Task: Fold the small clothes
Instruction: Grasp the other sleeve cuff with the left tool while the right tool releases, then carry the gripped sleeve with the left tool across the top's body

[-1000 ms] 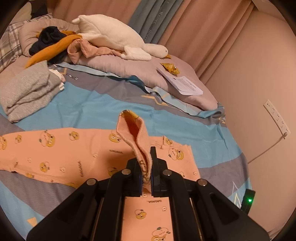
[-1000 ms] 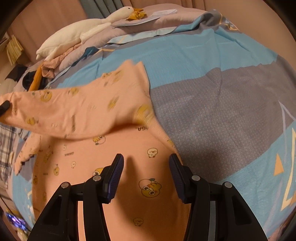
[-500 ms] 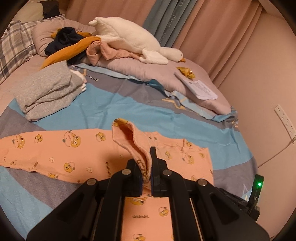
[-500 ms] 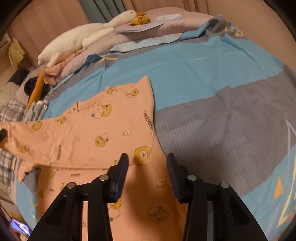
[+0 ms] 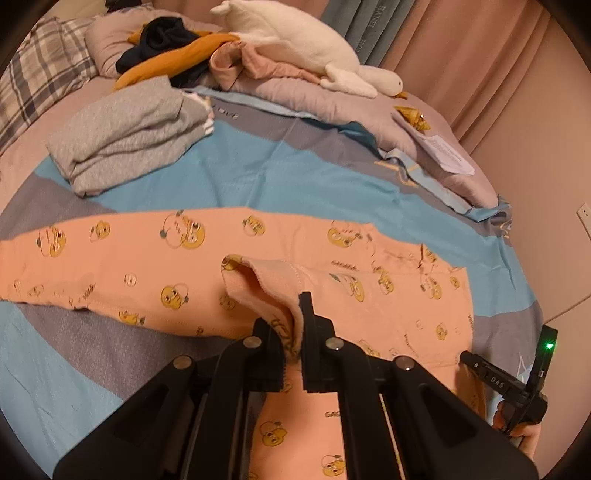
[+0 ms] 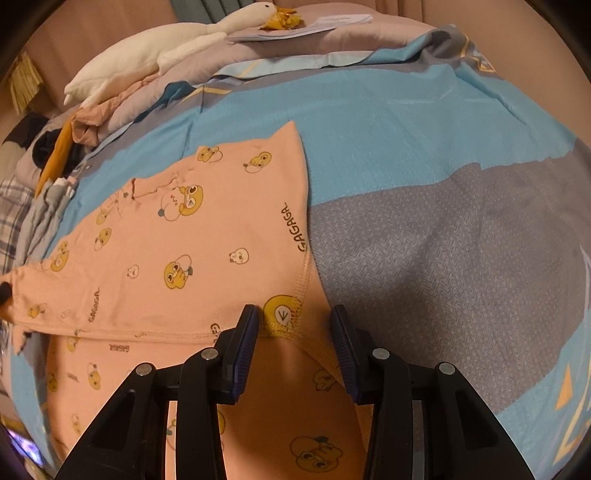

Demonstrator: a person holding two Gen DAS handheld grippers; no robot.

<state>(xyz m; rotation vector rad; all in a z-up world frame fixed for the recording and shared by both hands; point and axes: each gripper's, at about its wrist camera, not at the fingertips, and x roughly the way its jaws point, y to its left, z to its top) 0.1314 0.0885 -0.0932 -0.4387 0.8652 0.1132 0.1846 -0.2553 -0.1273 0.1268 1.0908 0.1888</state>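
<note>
- On the blue-and-grey bedsheet (image 6: pixel 424 155), the peach duck-print cotton garment (image 6: pixel 207 243) now lies folded flat, no longer airborne.
- Left gripper (image 5: pixel 293 332): clamped on the garment's cuff.
- Right gripper (image 6: pixel 293 332): jaws apart, straddling the hem.

A bed fills the room, its blue-and-grey duvet cover (image 5: pixel 280 166) spread flat under warm light. Pink curtains (image 5: pixel 461 48) and a teal drape (image 5: pixel 360 26) hang behind it; a wall socket (image 5: pixel 584 218) sits on the beige wall.

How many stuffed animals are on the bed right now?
1: a white plush goose lying along the pillows at the head of the bed, beside the heap of unfolded clothes. Others could be hidden out of frame.
</note>
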